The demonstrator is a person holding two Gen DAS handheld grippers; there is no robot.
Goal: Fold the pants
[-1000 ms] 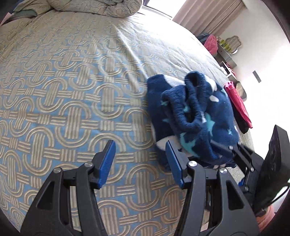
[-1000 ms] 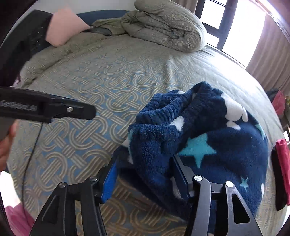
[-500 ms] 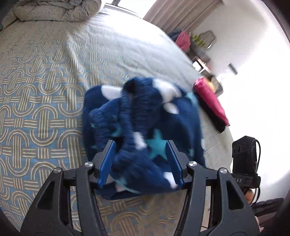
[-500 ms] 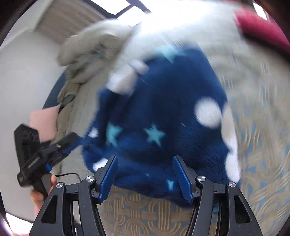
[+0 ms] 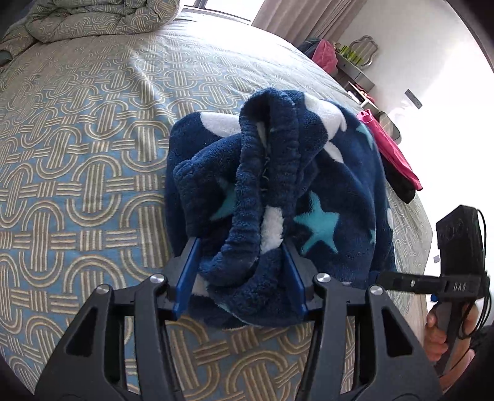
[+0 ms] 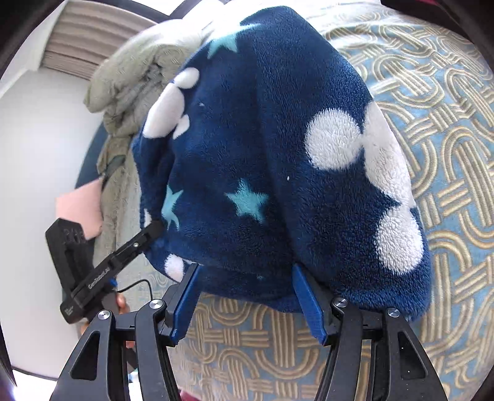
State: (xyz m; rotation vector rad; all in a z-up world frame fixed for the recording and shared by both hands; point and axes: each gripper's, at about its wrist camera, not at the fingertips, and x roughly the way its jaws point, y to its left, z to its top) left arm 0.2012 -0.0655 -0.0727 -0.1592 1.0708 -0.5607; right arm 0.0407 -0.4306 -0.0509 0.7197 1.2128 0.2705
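Your navy fleece pants with white dots and teal stars (image 5: 308,185) sit bunched in a heap on the bed's quilted cover of blue and beige interlocking loops (image 5: 77,154). Your left gripper (image 5: 240,271) has its jaws around the near folds of the heap; they have just been closing, with the ribbed waistband between the blue pads, which press into the fleece. Your right gripper (image 6: 247,293) stands at the heap's lower edge, jaws set apart, and whether they pinch the fleece I cannot tell. A crumpled grey-green duvet (image 5: 92,18) lies at the far end of the bed. A pink garment (image 5: 392,154) lies just beyond the pants.
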